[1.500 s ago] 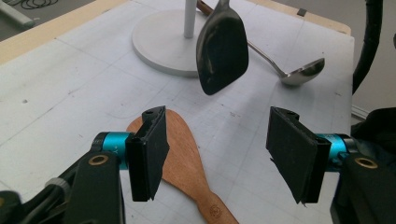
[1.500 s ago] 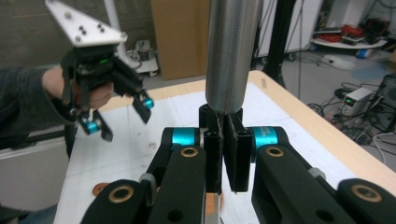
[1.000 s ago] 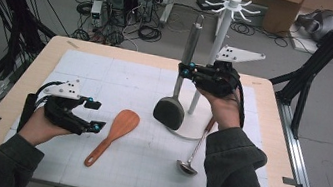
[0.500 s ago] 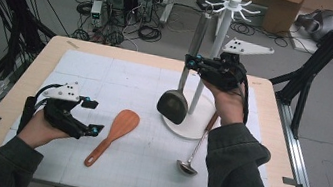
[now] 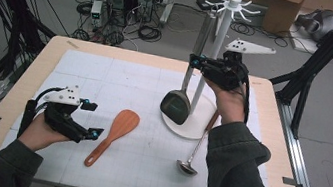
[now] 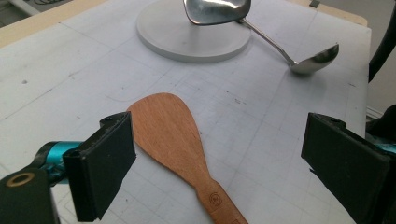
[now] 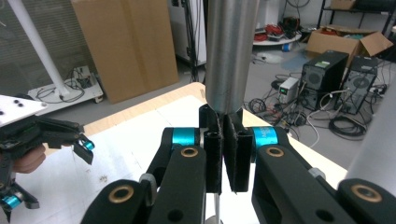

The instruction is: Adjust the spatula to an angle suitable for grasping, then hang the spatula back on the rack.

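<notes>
- We are clamping our right gripper (image 5: 195, 61) fingers on the metal spatula (image 5: 176, 106), hanging it above the rack base (image 5: 198, 127).
- We are spreading our left gripper (image 5: 93, 120) fingers wide, empty, beside the wooden spatula (image 5: 113, 134) on the table (image 5: 142, 170).

The wooden spatula (image 5: 114, 135) showed a warm orange-brown, with a small round stamp on its handle. The turner (image 5: 176, 106) was dull silver steel, its blade dark grey in shadow. The ladle (image 5: 194, 151) gleamed silver too. The rack (image 5: 208, 70) was plain white, base and hooks alike. The worktop (image 5: 122, 74) wore a white mat ruled in a faint grey grid, edged in pale wood. Both the left gripper (image 5: 92, 119) and the right gripper (image 5: 196, 61) were black with bright teal accents and brass-coloured rivets.
</notes>
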